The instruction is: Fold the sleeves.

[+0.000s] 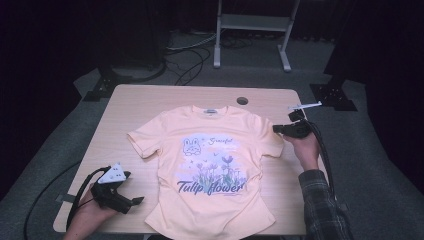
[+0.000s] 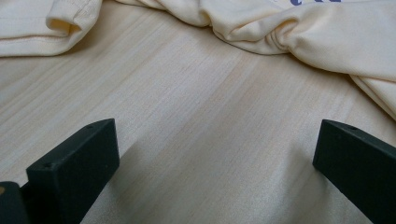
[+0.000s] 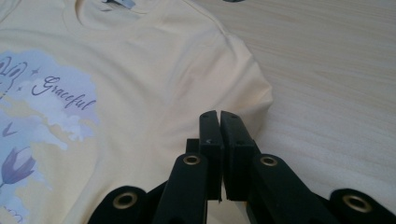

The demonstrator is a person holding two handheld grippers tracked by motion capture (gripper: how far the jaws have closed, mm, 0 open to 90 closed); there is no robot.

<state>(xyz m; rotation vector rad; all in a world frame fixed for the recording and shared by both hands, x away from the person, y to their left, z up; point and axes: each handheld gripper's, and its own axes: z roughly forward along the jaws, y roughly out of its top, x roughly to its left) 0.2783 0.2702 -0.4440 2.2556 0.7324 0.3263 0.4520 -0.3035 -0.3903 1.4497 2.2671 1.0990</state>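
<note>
Peach cotton lies spread across the wooden table (image 1: 130, 100): a T-shirt (image 1: 210, 165) laid flat with its printed front up, collar toward the far edge and hem toward us. We can read "Tulip flower" in purple across the lower chest, with a small rabbit and "Graceful" above it. Both short sleeves stick out to the sides, and the waist on each side is gathered into small folds.

Our left gripper (image 1: 131, 203) sits near the front left corner of the table, well apart from the shirt's hem, with the hand (image 1: 87, 217) resting low behind it. In the left gripper view its jaws stand wide apart with bare wood between them, so it is released and holds nothing; the bunched side of the shirt (image 2: 299, 37) and one sleeve opening lie ahead of it.

Our right gripper (image 1: 276, 128) is at the shirt's right sleeve, close to the shoulder. In the right gripper view its jaws are pressed together, clenched, tips over the sleeve edge (image 3: 247, 84); we cannot tell whether any cloth is pinched between them. A checked sleeve (image 1: 322, 205) covers that forearm, and a round hole (image 1: 242, 100) sits in the table past the collar
</note>
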